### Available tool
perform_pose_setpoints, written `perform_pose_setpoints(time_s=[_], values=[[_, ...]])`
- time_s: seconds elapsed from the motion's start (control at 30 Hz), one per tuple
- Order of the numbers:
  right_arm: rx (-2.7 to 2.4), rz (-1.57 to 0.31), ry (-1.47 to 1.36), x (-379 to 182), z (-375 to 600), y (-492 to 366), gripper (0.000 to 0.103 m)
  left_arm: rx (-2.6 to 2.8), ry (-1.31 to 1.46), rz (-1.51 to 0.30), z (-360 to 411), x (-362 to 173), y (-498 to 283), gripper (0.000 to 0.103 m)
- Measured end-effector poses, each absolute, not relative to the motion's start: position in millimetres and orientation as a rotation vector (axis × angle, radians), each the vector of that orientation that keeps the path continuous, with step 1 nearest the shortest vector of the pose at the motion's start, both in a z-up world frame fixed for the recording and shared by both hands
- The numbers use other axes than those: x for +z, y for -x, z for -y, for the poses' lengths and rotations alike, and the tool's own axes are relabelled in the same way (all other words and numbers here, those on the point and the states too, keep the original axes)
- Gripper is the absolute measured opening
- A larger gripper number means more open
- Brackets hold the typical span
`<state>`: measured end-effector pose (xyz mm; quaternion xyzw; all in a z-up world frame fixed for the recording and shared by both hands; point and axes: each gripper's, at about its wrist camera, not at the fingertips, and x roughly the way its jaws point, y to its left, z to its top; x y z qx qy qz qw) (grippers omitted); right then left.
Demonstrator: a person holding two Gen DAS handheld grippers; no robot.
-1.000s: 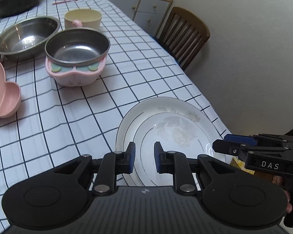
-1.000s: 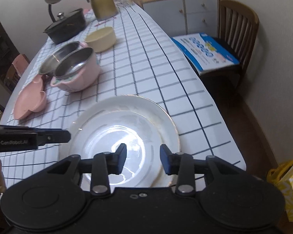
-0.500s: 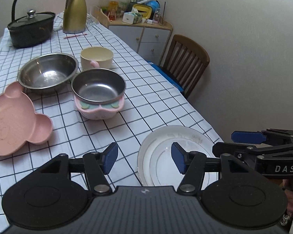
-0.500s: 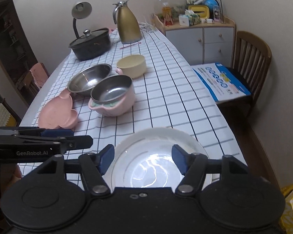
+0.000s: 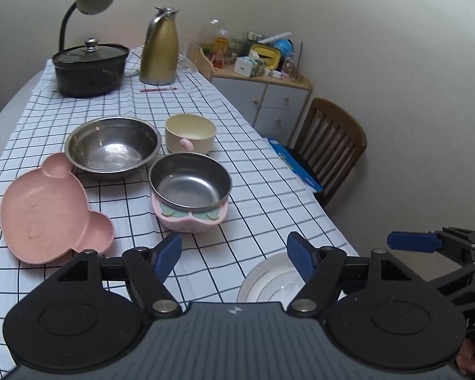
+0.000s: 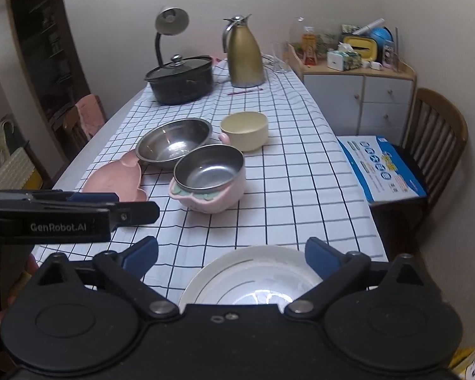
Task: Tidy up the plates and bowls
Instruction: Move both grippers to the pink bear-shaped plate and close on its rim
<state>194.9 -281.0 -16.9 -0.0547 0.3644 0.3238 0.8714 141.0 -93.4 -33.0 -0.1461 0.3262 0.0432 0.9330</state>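
Left gripper (image 5: 234, 255) | jaws just opening, empty | right gripper (image 6: 231, 258) | likewise, wide, empty | white plate (image 6: 253, 280) released at 6 o'clock | next: approach pink steel-lined bowl (image 5: 191, 201) at 12 o'clock squarely, grip rim firmly.

Black tongs (image 5: 234, 258), blue pads (image 5: 167, 255), silver screws (image 5: 165, 306)

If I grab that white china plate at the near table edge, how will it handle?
The white china plate looks glazed and glossy, so probably slippery between pads. Likely rigid and breakable; it lies near the checked tablecloth's edge, so pushing risks dropping it.
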Motion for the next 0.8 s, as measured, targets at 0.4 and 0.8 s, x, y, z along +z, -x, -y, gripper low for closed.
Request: perform_pose_setpoints(time_s=[0.4, 0.8], values=[[0.641, -0.766, 0.085, -12.6, 230.5, -195.1, 0.101, 0.072, 0.261, -0.656, 29.9, -32.3, -138.0, 0.076], [0.54, -0.862, 0.027, -45.0, 120.2, -187.1, 0.1, 0.069, 0.131, -0.722, -110.4, -46.5, -155.8, 0.077]])
